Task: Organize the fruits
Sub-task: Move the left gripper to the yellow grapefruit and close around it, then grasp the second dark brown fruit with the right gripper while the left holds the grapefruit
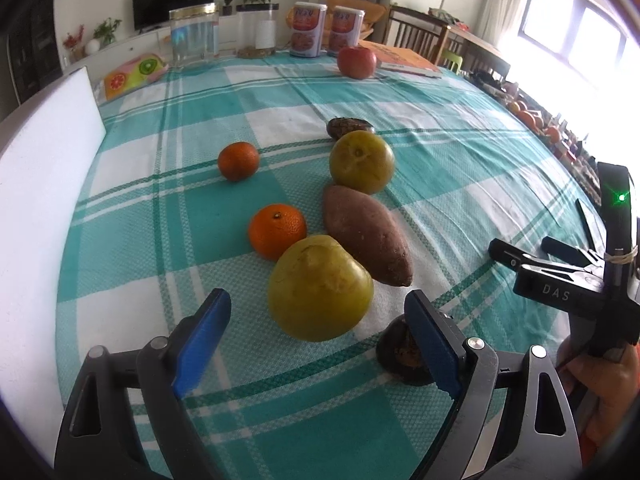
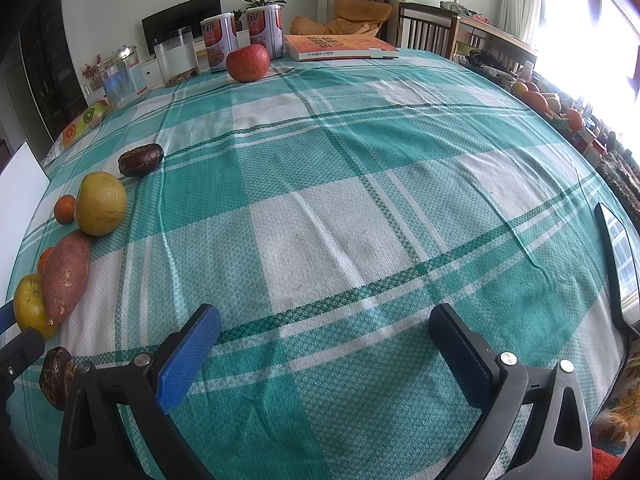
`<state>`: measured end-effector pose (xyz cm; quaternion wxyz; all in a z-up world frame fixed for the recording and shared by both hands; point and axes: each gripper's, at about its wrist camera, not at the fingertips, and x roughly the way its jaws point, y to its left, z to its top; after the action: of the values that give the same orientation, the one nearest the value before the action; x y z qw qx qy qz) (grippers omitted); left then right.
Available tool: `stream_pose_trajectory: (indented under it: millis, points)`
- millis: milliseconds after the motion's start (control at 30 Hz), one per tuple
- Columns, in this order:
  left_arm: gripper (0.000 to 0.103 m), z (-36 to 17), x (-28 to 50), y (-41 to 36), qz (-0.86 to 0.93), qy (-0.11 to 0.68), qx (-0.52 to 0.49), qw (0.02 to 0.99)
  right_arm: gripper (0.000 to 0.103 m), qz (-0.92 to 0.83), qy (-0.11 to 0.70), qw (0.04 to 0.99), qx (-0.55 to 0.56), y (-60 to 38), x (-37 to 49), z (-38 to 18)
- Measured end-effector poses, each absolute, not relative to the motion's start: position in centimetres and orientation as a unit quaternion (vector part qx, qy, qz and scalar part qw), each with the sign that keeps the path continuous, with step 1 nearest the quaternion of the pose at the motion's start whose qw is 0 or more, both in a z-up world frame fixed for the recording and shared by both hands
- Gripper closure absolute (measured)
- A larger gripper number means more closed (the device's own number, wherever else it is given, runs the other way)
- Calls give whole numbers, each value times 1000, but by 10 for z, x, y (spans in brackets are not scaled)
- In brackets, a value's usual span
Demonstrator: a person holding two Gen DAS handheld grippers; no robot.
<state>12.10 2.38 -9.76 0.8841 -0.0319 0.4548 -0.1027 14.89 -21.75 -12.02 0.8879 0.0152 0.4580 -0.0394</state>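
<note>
Two tall printed tins (image 2: 240, 38) stand at twelve o'clock on your checked cloth (image 2: 360, 200), their writing too blurred to read; at ten o'clock, two clear jars (image 2: 176, 56), one with dark bits at its bottom. Your sweet potato (image 1: 366, 234) lies mid-row, touching both green fruits (image 1: 320, 288); oranges (image 1: 276, 230) sit just left. Your left gripper (image 1: 316, 332) tilts down, jaws wide, empty. Your right gripper (image 2: 324, 340), marked "DAS", gapes over bare cloth.
</note>
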Motion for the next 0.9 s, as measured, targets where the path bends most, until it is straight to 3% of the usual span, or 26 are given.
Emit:
stream_pose_trajectory:
  millis: [200, 300, 367, 900]
  points:
    - [16, -99, 127, 20, -114, 454, -42, 883, 0, -39, 458, 888, 15, -218, 149, -120]
    - [29, -98, 125, 13, -126, 454, -35, 881, 0, -39, 458, 888, 15, -218, 149, -120]
    - [49, -98, 123, 10, -114, 453, -17, 884, 0, -39, 458, 888, 15, -217, 149, -120]
    - [49, -72, 79, 55, -87, 451, -80, 884, 0, -36, 455, 889, 21, -218, 148, -119]
